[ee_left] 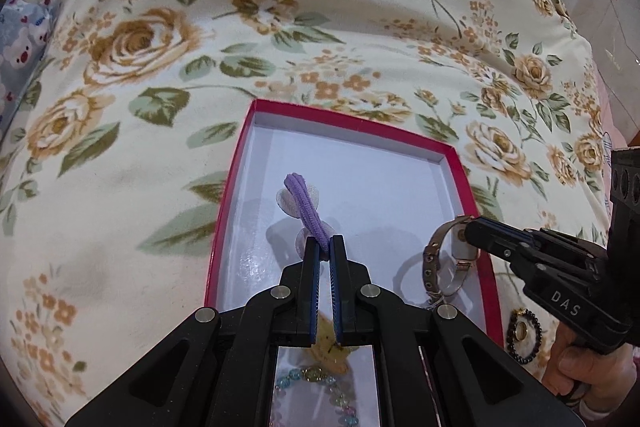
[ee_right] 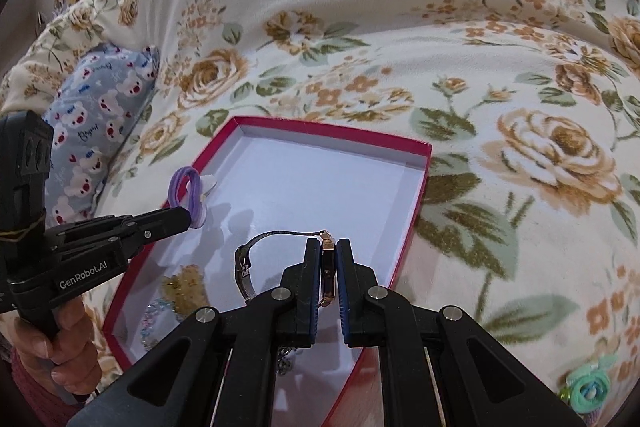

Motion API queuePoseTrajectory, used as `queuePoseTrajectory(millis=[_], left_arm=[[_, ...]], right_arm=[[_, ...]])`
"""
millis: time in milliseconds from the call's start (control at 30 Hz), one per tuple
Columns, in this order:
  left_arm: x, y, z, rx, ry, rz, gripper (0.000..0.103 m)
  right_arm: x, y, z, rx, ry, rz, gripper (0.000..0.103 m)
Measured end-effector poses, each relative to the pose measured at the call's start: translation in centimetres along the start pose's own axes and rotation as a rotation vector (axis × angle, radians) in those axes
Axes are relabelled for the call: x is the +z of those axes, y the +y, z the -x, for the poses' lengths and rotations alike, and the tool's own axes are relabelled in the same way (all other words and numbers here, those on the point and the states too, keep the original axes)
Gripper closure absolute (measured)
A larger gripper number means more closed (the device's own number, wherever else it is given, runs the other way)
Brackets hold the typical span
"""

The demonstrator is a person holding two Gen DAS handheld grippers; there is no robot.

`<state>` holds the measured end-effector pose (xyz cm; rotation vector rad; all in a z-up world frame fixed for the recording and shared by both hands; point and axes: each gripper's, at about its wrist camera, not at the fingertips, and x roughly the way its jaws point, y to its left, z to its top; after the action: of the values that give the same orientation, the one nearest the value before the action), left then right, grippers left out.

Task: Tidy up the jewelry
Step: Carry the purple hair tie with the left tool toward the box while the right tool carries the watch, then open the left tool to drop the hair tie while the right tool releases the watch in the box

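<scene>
A shallow red box point(ee_left: 236, 163) point(ee_right: 416, 211) with a white inside lies on a floral blanket. My left gripper point(ee_left: 325, 247) point(ee_right: 188, 217) is shut on a purple hair tie point(ee_left: 306, 205) point(ee_right: 188, 193) with pale sheer petals, held above the box's left half. My right gripper point(ee_right: 329, 251) point(ee_left: 468, 233) is shut on the rose-gold case of a wristwatch point(ee_right: 328, 263) point(ee_left: 444, 259), held over the box's right side; its grey mesh strap point(ee_right: 248, 267) hangs to the left. A pastel bead bracelet point(ee_left: 316, 377) point(ee_right: 154, 315) and a yellow ornament point(ee_right: 186, 287) lie in the box's near end.
A black bead bracelet with a gold centre point(ee_left: 522, 333) lies on the blanket right of the box. A teal flower hair piece point(ee_right: 588, 389) sits at the near right. A blue bear-print pillow point(ee_right: 96, 131) lies left of the box. A hand point(ee_right: 60, 343) grips the left tool.
</scene>
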<state>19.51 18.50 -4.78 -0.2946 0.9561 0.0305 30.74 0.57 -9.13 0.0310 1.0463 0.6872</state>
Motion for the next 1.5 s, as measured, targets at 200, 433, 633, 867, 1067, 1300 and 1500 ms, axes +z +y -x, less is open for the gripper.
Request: queuePoseTrajectory(millis=[200,433,633,867,1067,1300,1500], left_arm=[[0.1,1.1,-1.7,-0.027,0.027,0.030,0.099],[-0.3,2.2,-3.0,-0.043,0.061,0.072,0.098],[-0.6,2.1,-3.2,-0.034,0.063,0.073,0.098],[-1.0,1.9,-2.9,-0.030,0.067,0.082,0.092],[-1.1,1.4,-2.2,0.022,0.049,0.065,0.066],[-1.8,1.4,-0.9,0.023,0.040,0.080,0.061],[-2.6,1.4,1.1,0.044,0.010,0.096,0.055]], right_arm=[[0.1,0.6,-1.6,-0.025,0.043,0.050,0.096],[0.4,1.2,-2.2,-0.029,0.060,0.075,0.095],[0.4,1.4,-2.5,-0.035,0.062,0.081,0.094],[0.4,1.3,-2.6,-0.009,0.067,0.064,0.090],[0.3,1.2,-1.6,0.008,0.048,0.044,0.089],[0.0,1.0,1.3,0.027,-0.008,0.016,0.082],[-1.3,0.3,4.9,0.035,-0.075,-0.024,0.070]])
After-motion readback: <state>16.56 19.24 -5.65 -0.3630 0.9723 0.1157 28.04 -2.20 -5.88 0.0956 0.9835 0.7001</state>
